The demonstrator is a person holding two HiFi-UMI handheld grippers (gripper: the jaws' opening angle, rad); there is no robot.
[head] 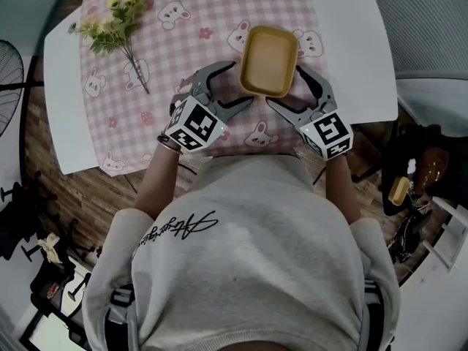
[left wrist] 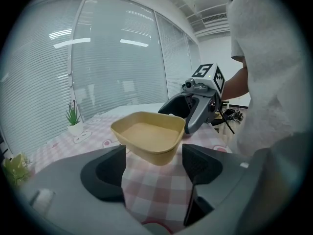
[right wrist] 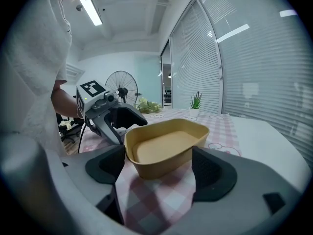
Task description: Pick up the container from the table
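A tan, empty, rounded-rectangular container (head: 269, 58) sits on the pink checked cloth (head: 183, 46) near the table's front edge. My left gripper (head: 243, 82) straddles its near left corner. In the left gripper view the container (left wrist: 149, 136) lies just beyond the dark pads (left wrist: 110, 173), with cloth showing on either side, so that gripper (left wrist: 154, 168) is open. My right gripper (head: 285, 85) straddles the near right corner. In the right gripper view the container (right wrist: 166, 146) fills the span between the jaws (right wrist: 159, 168), and both pads (right wrist: 212, 173) appear to meet its walls.
A bunch of yellow flowers (head: 113, 24) lies on the cloth at the far left. The white table (head: 351, 35) extends past the cloth to the right. A small potted plant (left wrist: 73, 119) stands at the far side. A floor fan (head: 7, 72) stands left of the table.
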